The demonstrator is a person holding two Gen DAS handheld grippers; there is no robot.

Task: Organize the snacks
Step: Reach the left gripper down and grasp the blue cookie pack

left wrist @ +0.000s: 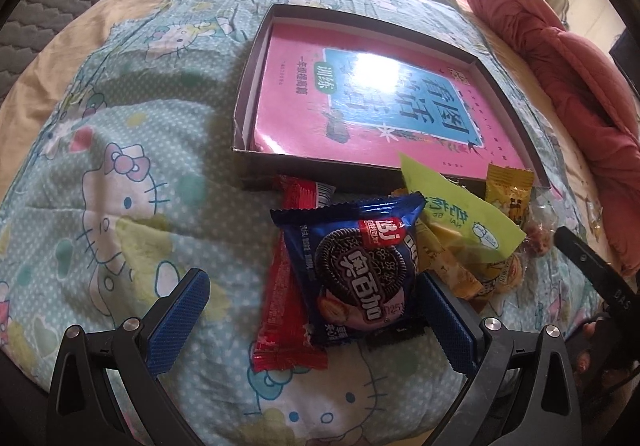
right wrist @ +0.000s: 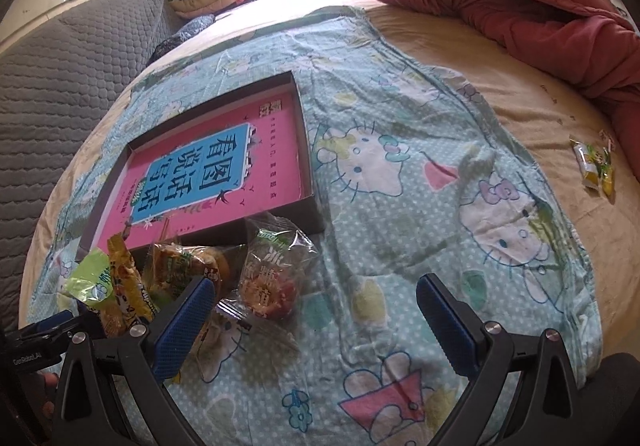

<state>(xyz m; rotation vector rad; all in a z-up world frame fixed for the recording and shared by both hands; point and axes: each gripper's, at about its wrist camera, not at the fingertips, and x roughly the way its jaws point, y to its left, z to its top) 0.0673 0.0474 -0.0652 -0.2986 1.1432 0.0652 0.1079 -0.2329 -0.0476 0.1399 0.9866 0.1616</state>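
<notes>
The step in hand seems to be the first pick: the left tool (left wrist: pixel 312 310) stands wide open over the blue cookie packet (left wrist: pixel 352 270), which lies on a red packet (left wrist: pixel 286 310) on the bed just before the shallow box (left wrist: pixel 244 114). It holds nothing, so the next move calls for closing on the packet and carrying it into the box. The right view alone shows the right tool (right wrist: pixel 316 310), also wide open and empty beside the clear-wrapped snack (right wrist: pixel 272 278), and one stray snack (right wrist: pixel 594 166) well apart on the sheet.
</notes>
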